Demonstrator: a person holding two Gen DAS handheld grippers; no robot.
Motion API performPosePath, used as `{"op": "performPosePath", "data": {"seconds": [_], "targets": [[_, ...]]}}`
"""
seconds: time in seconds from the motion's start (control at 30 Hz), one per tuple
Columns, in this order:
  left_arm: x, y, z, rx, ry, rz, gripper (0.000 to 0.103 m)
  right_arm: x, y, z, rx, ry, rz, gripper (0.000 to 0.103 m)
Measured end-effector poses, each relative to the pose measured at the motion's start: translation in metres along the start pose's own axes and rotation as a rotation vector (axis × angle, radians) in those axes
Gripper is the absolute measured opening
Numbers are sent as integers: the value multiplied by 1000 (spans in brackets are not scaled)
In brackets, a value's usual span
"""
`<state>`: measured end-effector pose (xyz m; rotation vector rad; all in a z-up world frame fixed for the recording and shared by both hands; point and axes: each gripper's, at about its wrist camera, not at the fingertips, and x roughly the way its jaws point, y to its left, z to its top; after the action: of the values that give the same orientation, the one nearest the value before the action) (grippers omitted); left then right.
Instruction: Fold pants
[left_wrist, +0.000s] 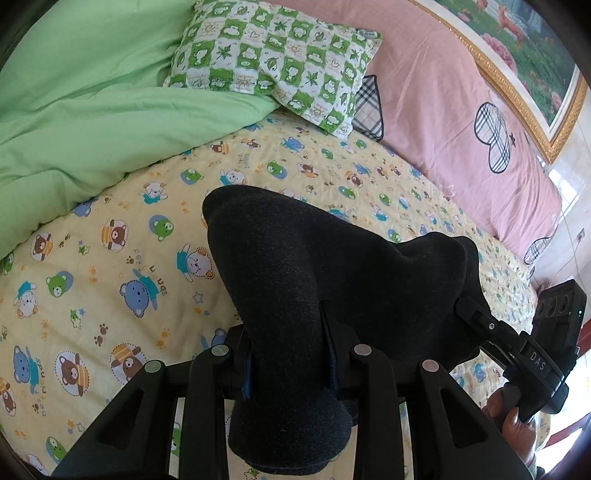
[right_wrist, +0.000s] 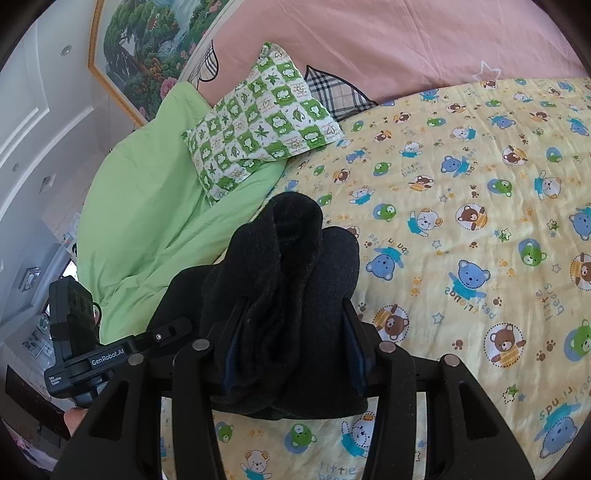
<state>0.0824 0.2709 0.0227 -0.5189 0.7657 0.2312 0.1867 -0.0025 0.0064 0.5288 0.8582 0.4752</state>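
The dark pants (left_wrist: 332, 273) hang bunched over the yellow bear-print sheet (left_wrist: 110, 229), held at both sides. The left gripper (left_wrist: 288, 354) has its jaws narrow, clamped on one thick fold; the right gripper (right_wrist: 291, 347) has wider jaws closed on another bundle of the cloth. Behind lie a green quilt (right_wrist: 147, 206), a green checked pillow (right_wrist: 258, 122) and a pink cover (left_wrist: 461, 92).

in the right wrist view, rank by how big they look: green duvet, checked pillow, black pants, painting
1. green duvet
2. black pants, though they sit close to the camera in the right gripper, so they look bigger than they are
3. checked pillow and painting: alike, and the painting is cut off
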Motion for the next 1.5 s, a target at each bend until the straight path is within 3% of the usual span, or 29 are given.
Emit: {"op": "performPosePath", "data": {"seconds": [0.27,0.4,0.5,1.07,1.33,1.5], "targets": [[14,11,-10,-23,37,9,43,8,-13,-3,-14,25,-42,57],[19,11,-11,-14,41,17,56,12,-26,-4,-3,27,-60,57],[23,16,-12,-31,48,15,64,14,-37,-5,17,29,-58,65],[-1,11,-34,-8,69,35,74,-6,-36,-11,36,17,-71,71],[-19,-1,-46,39,53,50,79,-20,-9,-16,-40,20,-68,79],[-34,-4,-52,57,32,60,79,-27,18,-24,-154,22,-79,86]]}}
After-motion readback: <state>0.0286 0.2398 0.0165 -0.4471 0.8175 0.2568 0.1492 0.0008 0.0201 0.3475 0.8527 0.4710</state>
